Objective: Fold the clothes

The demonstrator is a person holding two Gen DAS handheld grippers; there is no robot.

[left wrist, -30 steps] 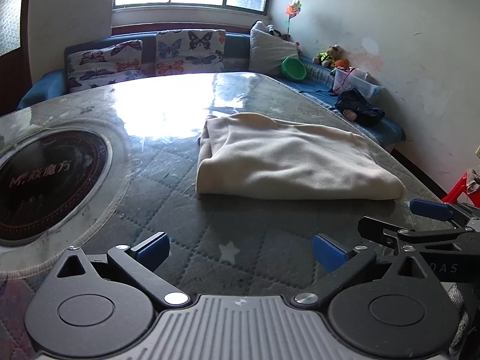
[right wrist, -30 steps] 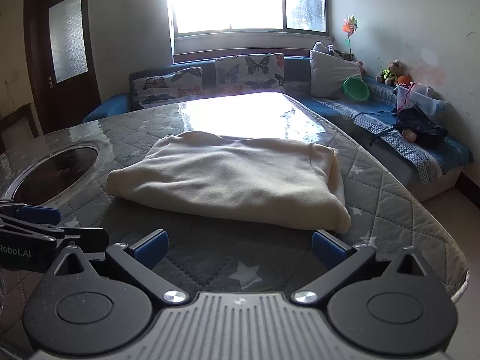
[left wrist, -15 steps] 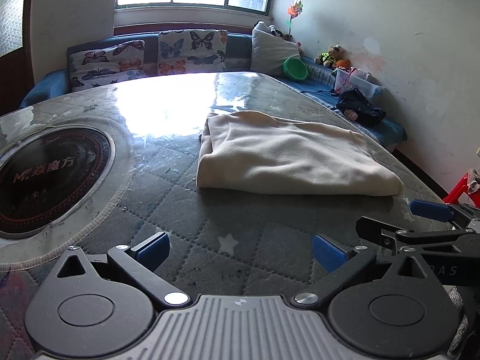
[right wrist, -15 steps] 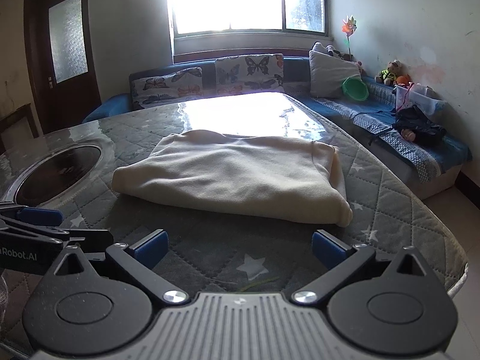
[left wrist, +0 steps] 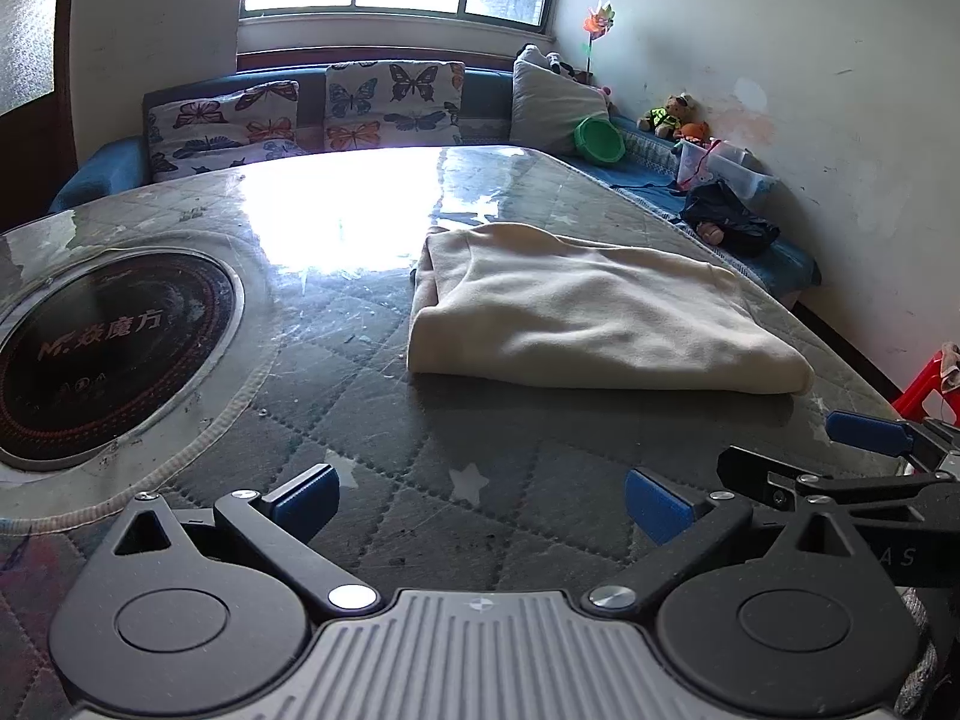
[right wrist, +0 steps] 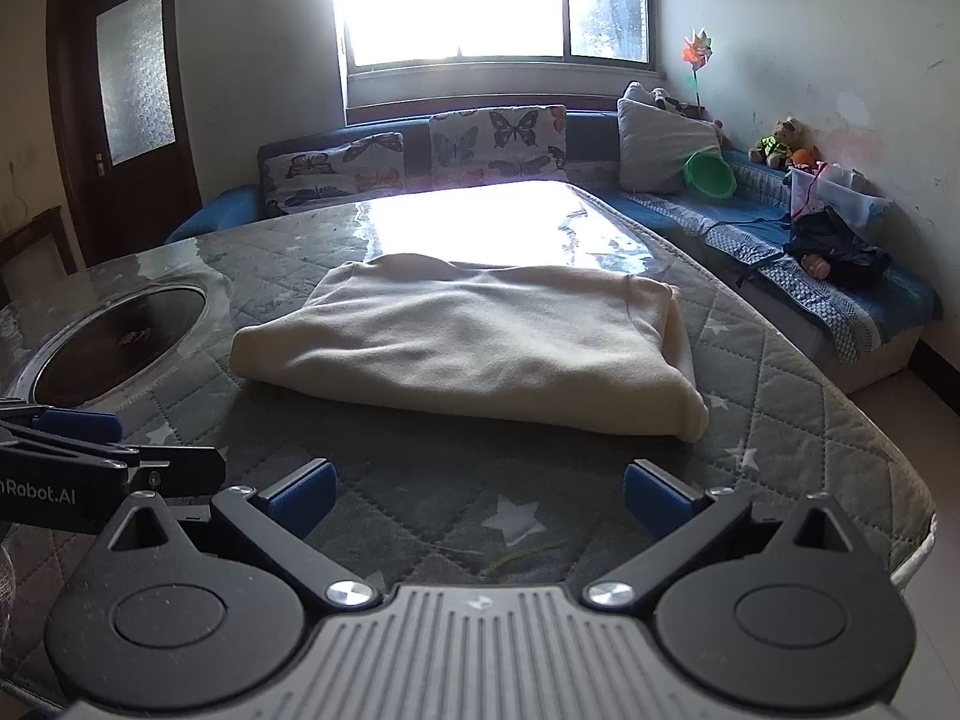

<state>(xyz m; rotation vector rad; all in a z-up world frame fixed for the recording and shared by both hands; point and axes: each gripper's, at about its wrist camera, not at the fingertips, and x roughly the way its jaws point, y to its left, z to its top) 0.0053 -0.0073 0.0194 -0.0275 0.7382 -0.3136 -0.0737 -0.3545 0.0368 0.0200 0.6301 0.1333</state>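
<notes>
A cream garment (left wrist: 588,324) lies folded into a flat rectangle on the quilted grey table cover (left wrist: 480,468); the right wrist view shows the same cream garment (right wrist: 474,342) from the other side. My left gripper (left wrist: 480,501) hangs open above the near part of the table, well short of the cloth, nothing between its blue pads. My right gripper (right wrist: 477,495) is open too, empty, level with the left one. The right gripper (left wrist: 864,456) shows at the right edge of the left wrist view, the left gripper (right wrist: 78,438) at the left edge of the right one.
A round black hotplate (left wrist: 102,348) is set into the table on the left. A blue corner sofa with butterfly cushions (left wrist: 390,102), a green bowl (left wrist: 600,141), toys and a dark bundle (left wrist: 732,222) runs behind and right. The table's curved right edge (right wrist: 888,480) drops to the floor.
Both grippers have drawn back from the folded garment and risen slightly; the cloth now lies farther ahead. Both stayed open, and the garment has not moved.
</notes>
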